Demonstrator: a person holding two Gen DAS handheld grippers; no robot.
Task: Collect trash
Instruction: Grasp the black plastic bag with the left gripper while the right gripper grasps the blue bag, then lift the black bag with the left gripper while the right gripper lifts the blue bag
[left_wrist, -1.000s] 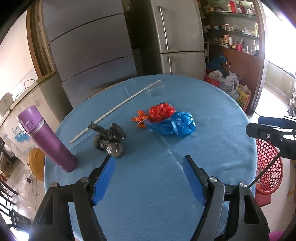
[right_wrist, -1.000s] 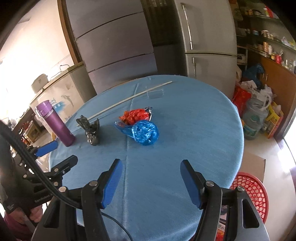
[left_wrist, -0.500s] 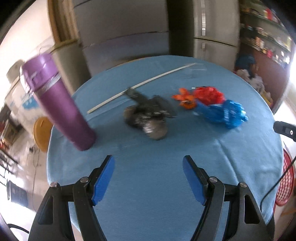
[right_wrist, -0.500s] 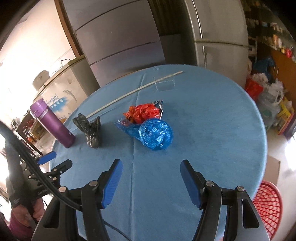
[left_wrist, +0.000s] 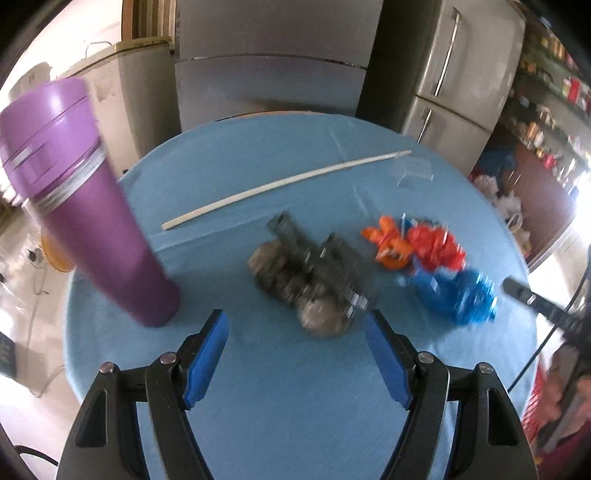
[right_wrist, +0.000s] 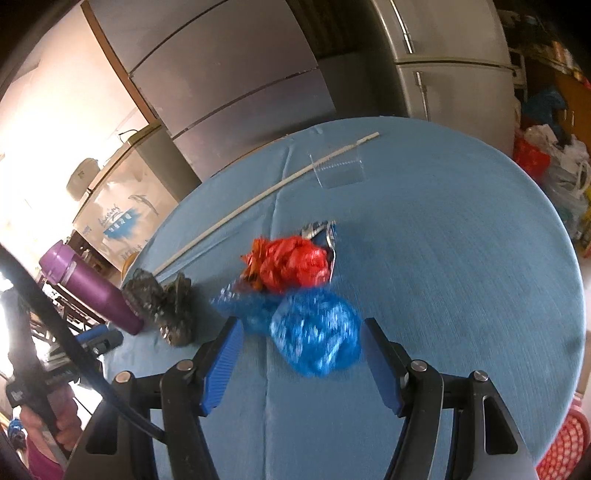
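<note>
Left tool (left_wrist: 295, 345) hangs spread wide and empty above the blue bench (left_wrist: 295, 424), its pads just short of the crumpled black bag (left_wrist: 306, 280). Right tool (right_wrist: 301, 358) is likewise released, its blue fingers (right_wrist: 221, 365) flanking the blue plastic bag (right_wrist: 316, 332), seemingly without touching it, though blur makes that hard to judge. A red bag (right_wrist: 290, 264) lies just behind the blue one. A purple bottle (left_wrist: 85, 206) stands near the black bag, a white stick (left_wrist: 284, 186) farther back.
</note>
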